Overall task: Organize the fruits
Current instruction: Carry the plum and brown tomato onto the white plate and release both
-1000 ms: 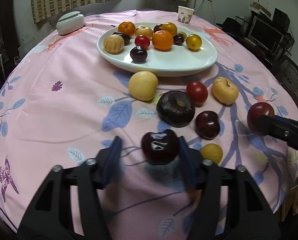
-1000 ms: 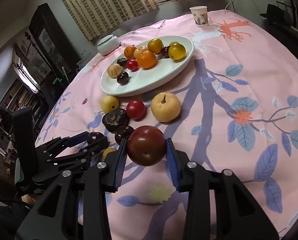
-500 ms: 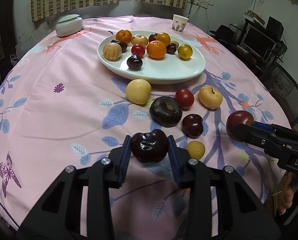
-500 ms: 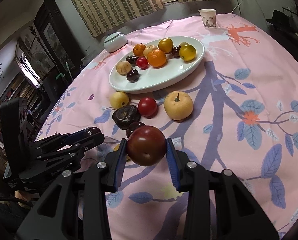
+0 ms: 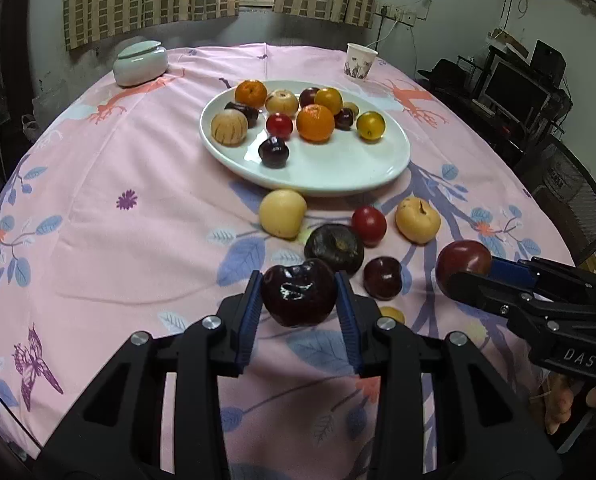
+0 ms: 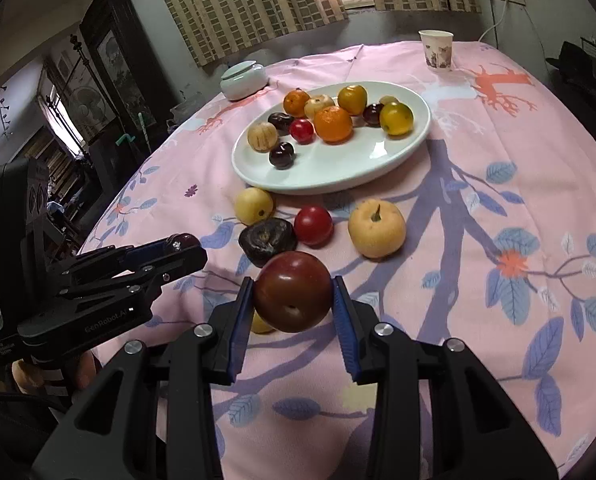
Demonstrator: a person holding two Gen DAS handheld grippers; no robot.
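White plate (image 5: 377, 176) holds two oranges (image 5: 315, 122), plums, small yellow fruits.

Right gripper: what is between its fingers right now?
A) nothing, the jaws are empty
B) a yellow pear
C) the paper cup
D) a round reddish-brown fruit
D: in the right wrist view the right gripper has its blue pads pressed on both sides of a round reddish-brown fruit, held clear of the pink tablecloth.
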